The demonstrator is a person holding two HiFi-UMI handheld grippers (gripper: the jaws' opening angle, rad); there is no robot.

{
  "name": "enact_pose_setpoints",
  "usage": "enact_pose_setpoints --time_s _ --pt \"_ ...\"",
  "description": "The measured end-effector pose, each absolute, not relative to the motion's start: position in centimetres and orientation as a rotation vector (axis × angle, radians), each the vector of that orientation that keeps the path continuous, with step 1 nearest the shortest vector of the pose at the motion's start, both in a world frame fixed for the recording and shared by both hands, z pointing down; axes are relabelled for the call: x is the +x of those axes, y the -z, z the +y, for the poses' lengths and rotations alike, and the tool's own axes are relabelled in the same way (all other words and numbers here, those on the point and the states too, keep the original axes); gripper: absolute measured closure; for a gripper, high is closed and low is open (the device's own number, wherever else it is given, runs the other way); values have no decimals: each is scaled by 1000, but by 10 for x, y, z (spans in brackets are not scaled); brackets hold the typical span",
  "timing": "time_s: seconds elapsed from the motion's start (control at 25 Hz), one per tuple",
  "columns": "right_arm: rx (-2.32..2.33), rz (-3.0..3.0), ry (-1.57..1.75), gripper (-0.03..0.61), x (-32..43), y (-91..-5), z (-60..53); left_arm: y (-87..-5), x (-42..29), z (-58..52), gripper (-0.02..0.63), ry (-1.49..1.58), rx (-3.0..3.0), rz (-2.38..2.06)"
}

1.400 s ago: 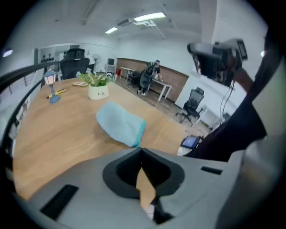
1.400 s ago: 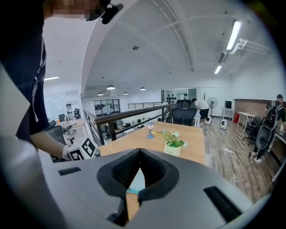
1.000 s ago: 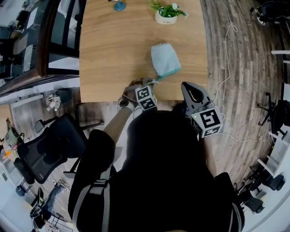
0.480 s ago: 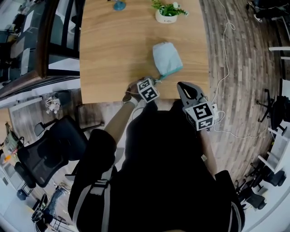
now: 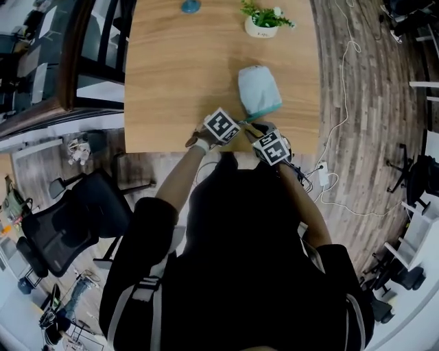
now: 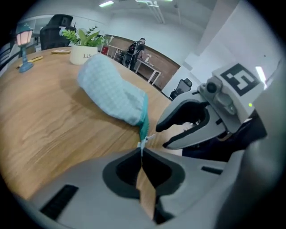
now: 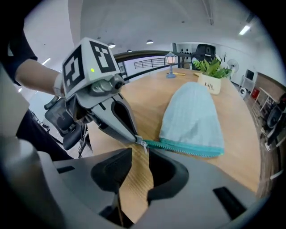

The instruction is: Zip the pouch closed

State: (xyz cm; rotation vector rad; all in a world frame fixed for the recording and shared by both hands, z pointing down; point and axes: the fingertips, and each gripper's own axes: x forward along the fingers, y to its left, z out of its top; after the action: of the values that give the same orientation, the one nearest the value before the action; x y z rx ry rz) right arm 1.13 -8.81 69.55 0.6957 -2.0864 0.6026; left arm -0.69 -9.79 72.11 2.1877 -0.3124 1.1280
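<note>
- Brought right gripper [image 7: 140, 154] down beside left gripper [image 6: 141, 152]; jaws opening, nothing between.
- Holds zipper [image 7: 187, 148] by its end in shut left gripper.
- Finds pouch [image 7: 192, 116] on table [image 5: 171, 68], zipper stretching rightward from slider [image 7: 141, 144] just ahead.

left gripper [image 5: 240, 124]: grey, black-white marker cube [image 5: 221, 126] | right gripper [image 5: 256, 129]: same | top [image 5: 247, 240]: black | shoulder strap [image 5: 140, 296]: grey

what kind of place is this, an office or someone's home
Probably an open-plan office: rolling office chairs beside the wooden table, and strip ceiling lights overhead.
</note>
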Motion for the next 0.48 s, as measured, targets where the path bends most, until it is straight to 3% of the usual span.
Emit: enact_pose_setpoints --time_s 0.24,0.48 --pt "681 -2061 -596 451 5 -711 -97 -723 -8 -101 607 -1060 2153 -332" --pt "652 -2029 -528 510 -2 -713 -98 -723 -11 -99 606 -1092 2151 -313"
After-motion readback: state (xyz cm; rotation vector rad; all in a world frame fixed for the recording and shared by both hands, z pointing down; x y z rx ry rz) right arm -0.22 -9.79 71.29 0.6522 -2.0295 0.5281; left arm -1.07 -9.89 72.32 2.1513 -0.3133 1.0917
